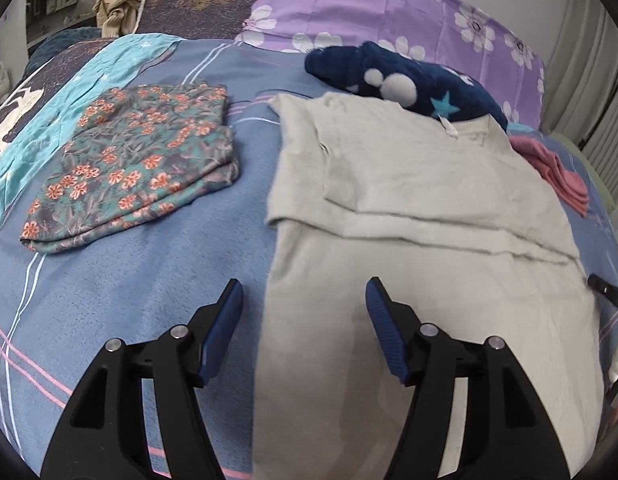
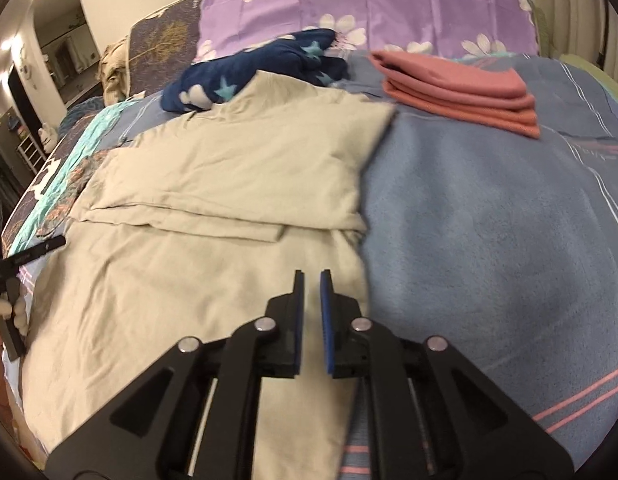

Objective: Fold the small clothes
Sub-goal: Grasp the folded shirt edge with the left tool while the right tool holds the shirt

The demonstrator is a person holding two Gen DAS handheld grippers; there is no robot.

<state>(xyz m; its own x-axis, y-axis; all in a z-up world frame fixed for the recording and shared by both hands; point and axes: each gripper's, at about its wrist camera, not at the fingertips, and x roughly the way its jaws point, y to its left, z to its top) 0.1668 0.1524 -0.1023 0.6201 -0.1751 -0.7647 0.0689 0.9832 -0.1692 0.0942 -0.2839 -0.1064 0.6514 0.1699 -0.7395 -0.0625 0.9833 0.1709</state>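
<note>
The left gripper (image 1: 305, 292) has its blue fingers (image 1: 225, 332) spread wide with nothing between them; the left finger sits over the blue bedsheet (image 1: 129, 300) and the right finger over the beige shirt (image 1: 409, 200), so the shirt's left edge runs up between them. Ahead and to the left of these fingers lies a folded floral cloth (image 1: 141, 160), apart from the shirt. The shirt lies flat ahead of the fingers with its sleeves folded in across the body, and a small white tag at its collar shows no readable print. Beyond its collar a navy fleece (image 1: 405, 84) with white dots and stars touches it, and behind that stands a purple flowered pillow (image 1: 389, 4). Far right of the fingers a folded pink cloth (image 1: 557, 168) peeks out by the shirt's shoulder. The right gripper (image 2: 312, 280) has its fingers nearly together, a narrow gap left, gripping nothing, hovering over the shirt's right edge. At the left edge of this view the black side of the other gripper carries small white lettering too blurred to read. Ahead and to the right of the fingers the pink cloth rests as a stack on the sheet.
</note>
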